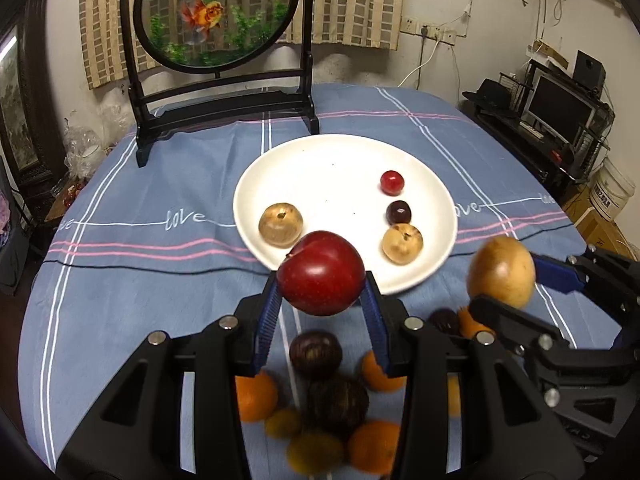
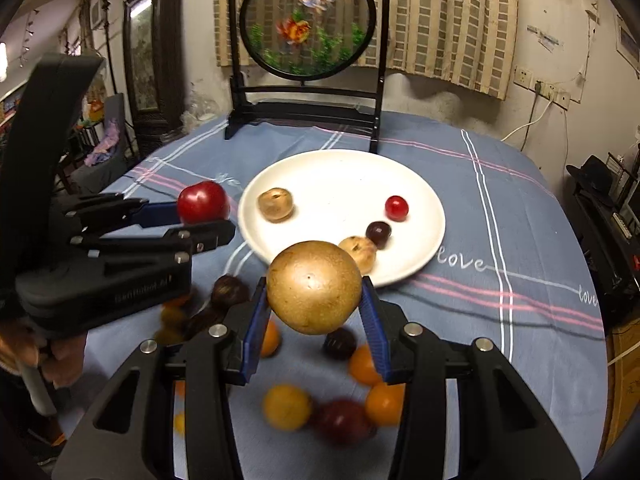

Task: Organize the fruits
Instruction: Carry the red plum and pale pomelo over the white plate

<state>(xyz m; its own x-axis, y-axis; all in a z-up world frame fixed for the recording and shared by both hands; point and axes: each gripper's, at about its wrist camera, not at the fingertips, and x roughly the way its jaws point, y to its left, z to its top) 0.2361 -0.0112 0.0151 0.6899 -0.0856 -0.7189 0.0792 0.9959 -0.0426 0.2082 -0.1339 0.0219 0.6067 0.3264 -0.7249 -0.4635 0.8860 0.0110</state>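
My left gripper (image 1: 322, 280) is shut on a red apple (image 1: 322, 272), held above the cloth just short of the white plate (image 1: 320, 160). My right gripper (image 2: 314, 292) is shut on a golden-brown pear (image 2: 314, 286), also lifted near the plate's (image 2: 340, 168) front rim. The plate carries two tan round fruits (image 1: 280, 225), a small red fruit (image 1: 391, 182) and a dark one (image 1: 398, 212). Each gripper shows in the other's view: the pear (image 1: 501, 271) at right, the apple (image 2: 203, 202) at left. Loose oranges (image 1: 256, 396) and dark plums (image 1: 315, 354) lie blurred on the cloth below.
A blue striped tablecloth (image 1: 140, 280) covers the table. A dark-framed round goldfish screen (image 1: 216, 16) stands behind the plate. A person's hand (image 2: 60, 360) holds the left gripper's handle. Shelves with a monitor (image 1: 560, 110) stand off to the right.
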